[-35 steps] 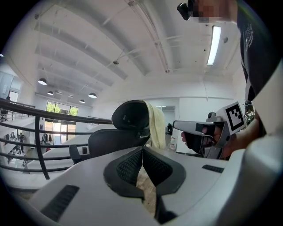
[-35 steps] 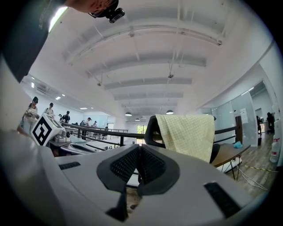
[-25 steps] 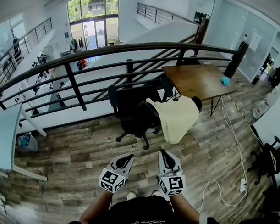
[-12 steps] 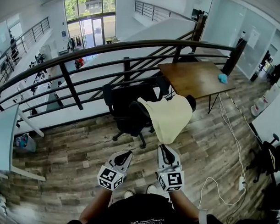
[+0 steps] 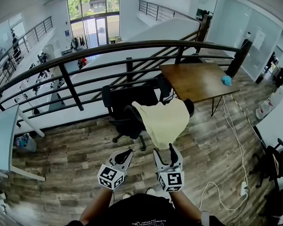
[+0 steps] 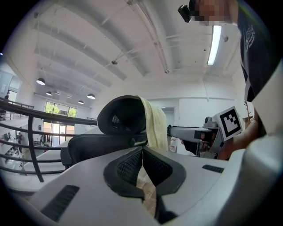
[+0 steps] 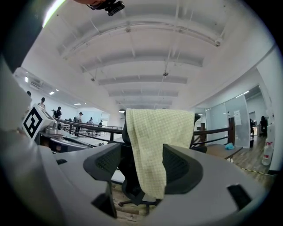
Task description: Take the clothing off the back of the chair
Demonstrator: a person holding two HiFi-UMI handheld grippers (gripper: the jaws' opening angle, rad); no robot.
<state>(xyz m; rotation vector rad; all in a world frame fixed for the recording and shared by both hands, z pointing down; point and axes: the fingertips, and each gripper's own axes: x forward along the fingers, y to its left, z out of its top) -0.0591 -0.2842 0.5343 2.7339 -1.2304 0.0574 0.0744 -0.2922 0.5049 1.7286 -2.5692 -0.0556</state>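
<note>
The right claw (image 5: pixel 164 154) is opening and empty. The pale yellow checked clothing (image 7: pixel 154 145) shows between its jaws but hangs some way ahead, untouched. The left claw (image 6: pixel 142 154) is clenched on nothing. The clothing drapes over the top edge of the black chair (image 5: pixel 125 105) back. It looks light, thin and limp, and likely to sag. Pinching a fold near that top edge seems best.

Head view looks steeply down from above the person, with the office chair (image 5: pixel 130 96) and its yellow cloth (image 5: pixel 165 122) a short way ahead on the wood floor (image 5: pixel 75 159). Left gripper view sits low and level, side-on to the chair (image 6: pixel 121 115). Right gripper view faces the draped cloth (image 7: pixel 154 145) squarely, nearer. All three share chair and cloth.
</note>
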